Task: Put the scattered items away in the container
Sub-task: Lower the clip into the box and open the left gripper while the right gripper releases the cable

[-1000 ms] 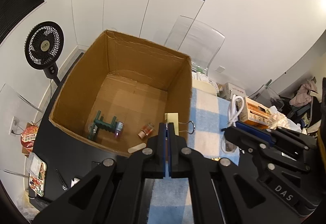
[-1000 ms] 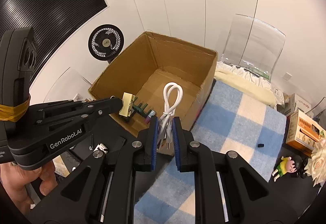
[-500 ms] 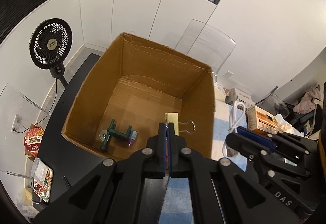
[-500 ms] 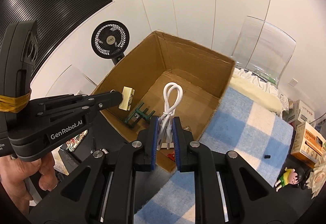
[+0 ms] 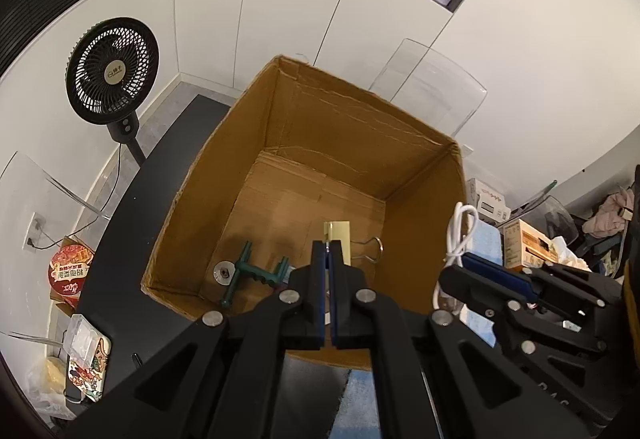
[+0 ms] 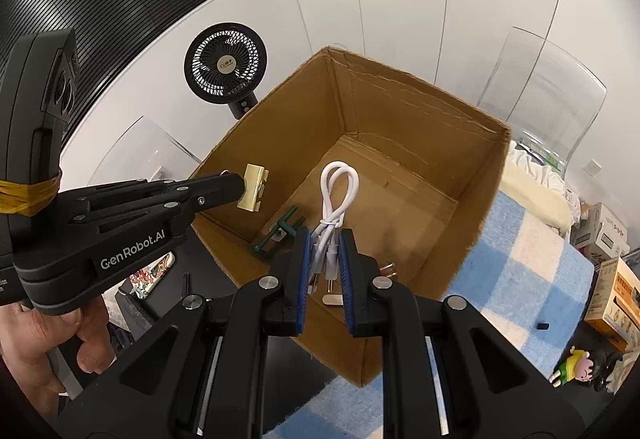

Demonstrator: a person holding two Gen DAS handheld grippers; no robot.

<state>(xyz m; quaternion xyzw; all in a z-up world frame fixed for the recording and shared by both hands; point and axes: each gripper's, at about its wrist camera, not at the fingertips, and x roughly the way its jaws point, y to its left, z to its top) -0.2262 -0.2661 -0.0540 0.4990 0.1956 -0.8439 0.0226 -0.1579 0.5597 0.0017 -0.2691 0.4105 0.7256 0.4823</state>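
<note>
A pale yellow binder clip with wire handles (image 5: 338,245) is pinched between the fingers of the left gripper (image 5: 329,251), which are clamped tight on one of its handles. The clip is held in the air above the open brown cardboard box (image 5: 424,239), over its near side. In the right wrist view the clip (image 6: 252,193) is seen just above the box's left rim, at the tip of the left gripper (image 6: 239,189), which is gripped by a person's hand (image 6: 36,355).

A short white charging cable, bundled into a loop (image 6: 334,215), is grasped by the right gripper (image 6: 326,255); its blue-padded fingers are closed on the gathered strands, with the loop standing upright and the plugs hanging below. It is held over the near edge of the box (image 6: 476,207).

On the box floor a dark green plastic frame-shaped piece (image 5: 250,273) is lying beside a small round metal disc (image 5: 223,272). The box is set partly on a blue and white checked cloth (image 6: 532,279).
</note>
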